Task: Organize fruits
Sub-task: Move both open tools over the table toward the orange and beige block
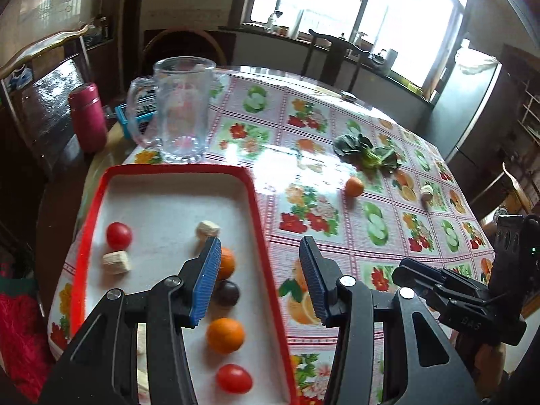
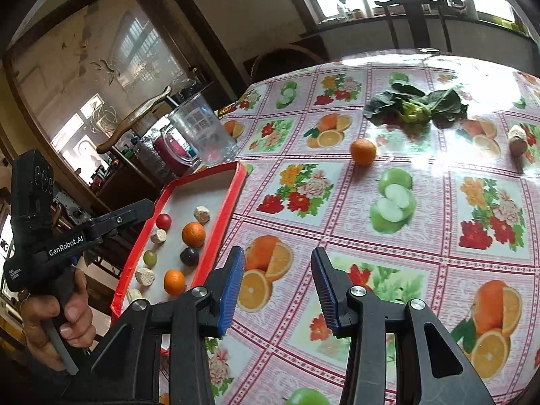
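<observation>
A: How do the left gripper (image 1: 260,278) and right gripper (image 2: 278,288) stand?
B: Both part-open, holding nothing.
A: The loose orange (image 2: 363,152)?
B: Upper middle, on the tablecloth (image 2: 438,202), outside the red tray (image 2: 216,236).

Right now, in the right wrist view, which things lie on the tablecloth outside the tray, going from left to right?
Glass mug → orange → leafy greens → pale banana piece.

A clear glass mug (image 1: 180,111) stands on the floral tablecloth (image 1: 337,155), with 1 pink flask (image 1: 88,118) beside it. Leafy greens (image 2: 416,106) lie farther across the table.
</observation>
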{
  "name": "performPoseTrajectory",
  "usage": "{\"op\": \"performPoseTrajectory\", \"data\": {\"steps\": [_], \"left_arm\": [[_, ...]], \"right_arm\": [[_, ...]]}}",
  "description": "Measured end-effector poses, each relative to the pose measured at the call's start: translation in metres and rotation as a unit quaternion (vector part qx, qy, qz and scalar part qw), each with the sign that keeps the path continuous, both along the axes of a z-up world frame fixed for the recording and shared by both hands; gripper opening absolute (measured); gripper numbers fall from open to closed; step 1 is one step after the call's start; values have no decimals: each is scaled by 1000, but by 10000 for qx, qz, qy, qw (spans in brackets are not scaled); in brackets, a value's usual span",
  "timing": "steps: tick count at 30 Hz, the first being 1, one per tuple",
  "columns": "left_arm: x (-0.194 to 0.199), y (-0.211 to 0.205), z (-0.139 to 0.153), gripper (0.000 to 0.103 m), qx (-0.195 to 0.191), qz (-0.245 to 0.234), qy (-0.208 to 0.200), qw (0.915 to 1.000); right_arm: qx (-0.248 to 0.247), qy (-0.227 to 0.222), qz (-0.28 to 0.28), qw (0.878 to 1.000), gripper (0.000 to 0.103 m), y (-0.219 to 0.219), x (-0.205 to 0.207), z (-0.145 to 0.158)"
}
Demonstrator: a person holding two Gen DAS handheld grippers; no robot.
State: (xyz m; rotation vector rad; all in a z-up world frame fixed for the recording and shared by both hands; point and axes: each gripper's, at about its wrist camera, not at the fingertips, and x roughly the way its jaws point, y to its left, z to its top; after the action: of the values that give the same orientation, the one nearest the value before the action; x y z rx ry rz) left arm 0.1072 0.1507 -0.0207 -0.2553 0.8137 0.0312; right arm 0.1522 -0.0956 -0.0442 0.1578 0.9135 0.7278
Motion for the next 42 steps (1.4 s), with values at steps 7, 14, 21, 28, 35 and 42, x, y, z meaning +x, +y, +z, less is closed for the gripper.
{"op": "performPoseTrajectory", "data": {"steps": [7,14,21,28,35,42], "left_arm": [[7,-32,-1,47,15,-272,26,9996],[15,-53,-11,47,36,-464,151,9988],[31,-73,-20,47,68,-664,270,9974],[50,-94,-29,47,77,-872,376,9955],[74,-115,-38,47,140,-1081,469,9929],[105,-124,-48,47,111,-1129,579,9919]], "right_arm": [[-24,-29,-355,9994,43,-41,4,0],[-109,62,-580,9982,44,-69,11,-11],[-186,89,-771,9968,43,-87,20,-17],[-317,70,-1004,9944,43,-108,35,-19],[-512,23,-1205,9914,43,-126,63,-20],[-736,59,-1411,9872,43,-145,97,-28]]}}
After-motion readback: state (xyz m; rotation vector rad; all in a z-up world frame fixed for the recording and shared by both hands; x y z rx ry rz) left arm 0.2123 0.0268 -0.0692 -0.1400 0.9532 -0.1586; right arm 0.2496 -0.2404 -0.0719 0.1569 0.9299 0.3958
